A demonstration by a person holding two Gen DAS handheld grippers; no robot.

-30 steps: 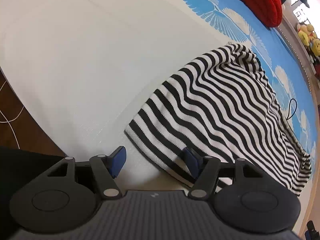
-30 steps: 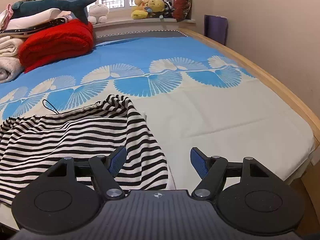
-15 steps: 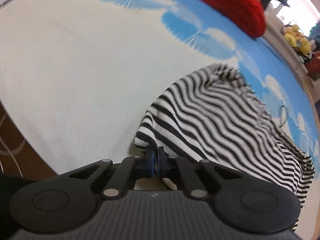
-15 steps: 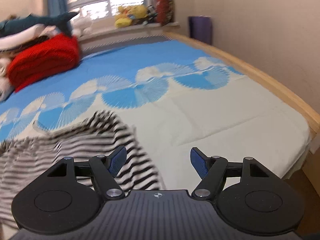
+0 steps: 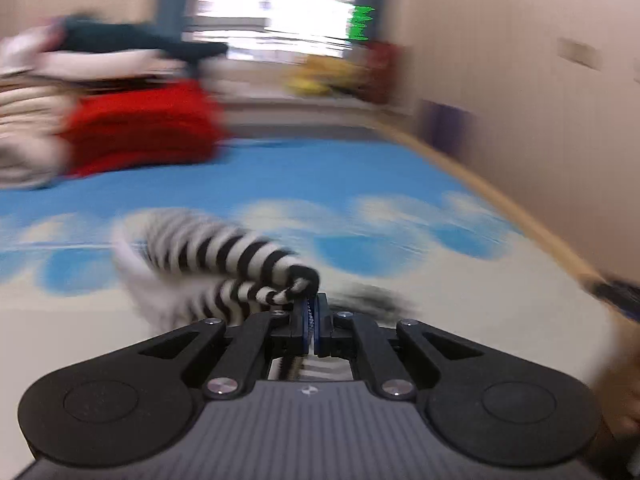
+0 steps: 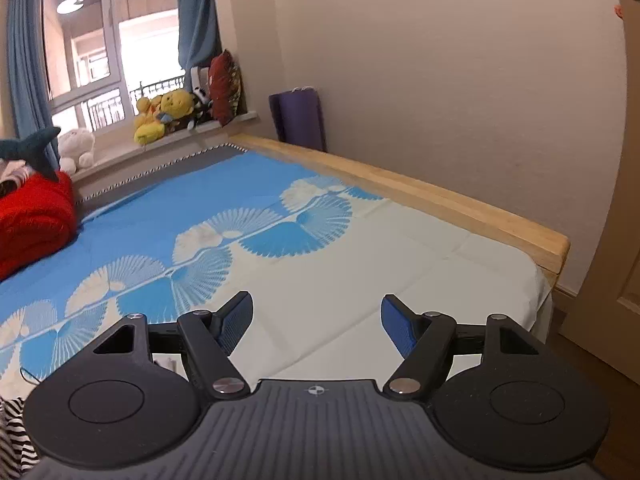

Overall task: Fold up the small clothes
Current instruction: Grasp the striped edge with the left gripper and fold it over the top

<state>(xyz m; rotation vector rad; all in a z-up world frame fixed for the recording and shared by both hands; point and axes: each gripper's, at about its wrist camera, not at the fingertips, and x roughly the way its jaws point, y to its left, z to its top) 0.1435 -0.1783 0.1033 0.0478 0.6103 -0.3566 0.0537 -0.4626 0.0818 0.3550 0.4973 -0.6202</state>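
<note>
My left gripper (image 5: 313, 312) is shut on an edge of the black-and-white striped garment (image 5: 224, 252), which is lifted and trails forward over the bed; this view is motion-blurred. My right gripper (image 6: 317, 316) is open and empty, raised above the white part of the bed sheet (image 6: 360, 264). A small piece of the striped garment (image 6: 14, 436) shows at the bottom left corner of the right wrist view.
A red folded blanket (image 5: 140, 128) and stacked laundry sit at the far left, also in the right wrist view (image 6: 32, 220). Plush toys (image 6: 168, 116) line the windowsill. A wooden bed rail (image 6: 420, 196) runs along the right side, with a purple mat (image 6: 298, 120) against the wall.
My left gripper closed on the striped garment's edge, lifted it and swung toward the window. My right gripper rose and turned right, so the garment left most of its view.
</note>
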